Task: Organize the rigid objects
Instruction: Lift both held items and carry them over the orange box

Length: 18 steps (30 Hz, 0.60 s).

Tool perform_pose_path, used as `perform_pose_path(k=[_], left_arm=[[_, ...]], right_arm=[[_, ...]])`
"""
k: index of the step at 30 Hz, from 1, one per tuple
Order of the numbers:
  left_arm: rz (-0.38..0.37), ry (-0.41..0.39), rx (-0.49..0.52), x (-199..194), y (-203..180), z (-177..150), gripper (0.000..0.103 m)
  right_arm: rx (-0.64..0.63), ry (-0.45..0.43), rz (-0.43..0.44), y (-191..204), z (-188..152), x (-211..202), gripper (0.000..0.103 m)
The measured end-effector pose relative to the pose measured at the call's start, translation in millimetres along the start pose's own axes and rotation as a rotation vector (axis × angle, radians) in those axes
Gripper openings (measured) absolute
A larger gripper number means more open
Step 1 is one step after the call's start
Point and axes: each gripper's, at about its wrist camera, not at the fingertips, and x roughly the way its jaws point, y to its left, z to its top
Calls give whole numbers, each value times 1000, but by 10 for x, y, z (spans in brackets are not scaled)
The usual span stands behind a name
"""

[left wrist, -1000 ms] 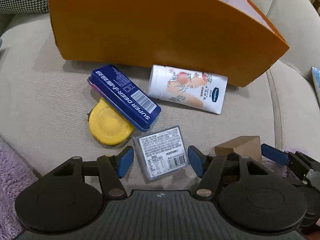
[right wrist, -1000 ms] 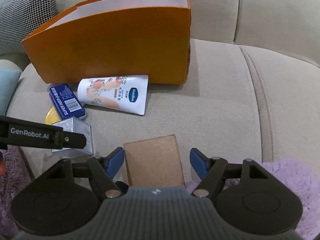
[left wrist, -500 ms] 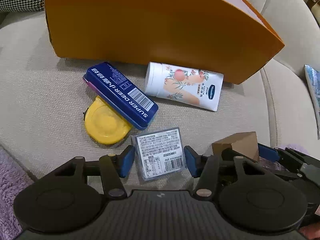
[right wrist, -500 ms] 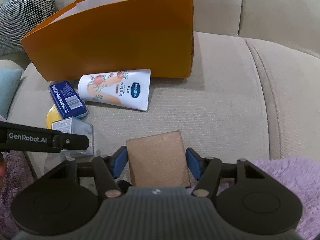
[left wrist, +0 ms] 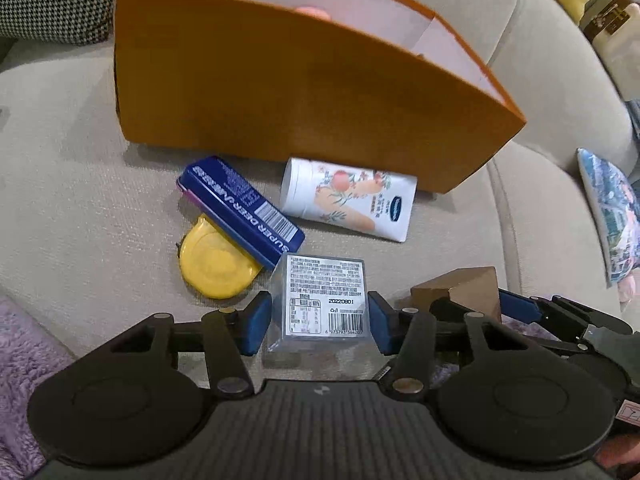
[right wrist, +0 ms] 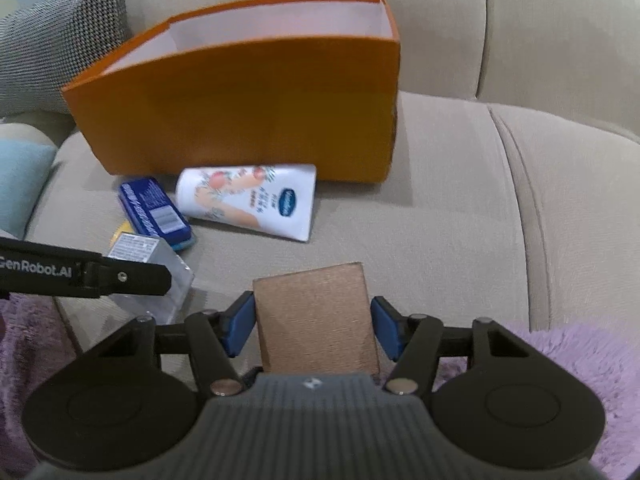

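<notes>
Both grippers have closed in since a second ago: the left gripper (left wrist: 319, 324) now clamps the clear labelled box (left wrist: 323, 305), and the right gripper (right wrist: 311, 325) clamps the brown cardboard box (right wrist: 316, 316), both pointing level toward the orange box (right wrist: 240, 108). Its white interior shows nothing clearly. Before it on the sofa (right wrist: 460, 220) lie the lotion tube (left wrist: 348, 200), blue tin (left wrist: 240, 210) and yellow disc (left wrist: 216, 272).
</notes>
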Motion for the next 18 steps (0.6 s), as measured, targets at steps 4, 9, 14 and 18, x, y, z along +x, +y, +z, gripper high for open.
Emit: perform_pose_path(k=[4, 9, 14, 18], left_arm=[[-27, -36, 10, -115, -36, 32, 58], [-60, -91, 25, -323, -96, 114, 58], [-75, -141, 43, -520, -135, 300, 58], [-86, -187, 54, -650, -139, 523, 57]], right_arm=[[-8, -33, 7, 64, 77, -136, 63], [-11, -64, 16, 132, 247, -281, 63], [-26, -92, 39, 221, 518, -415, 63], [-31, -123, 61, 274, 776, -537, 63]])
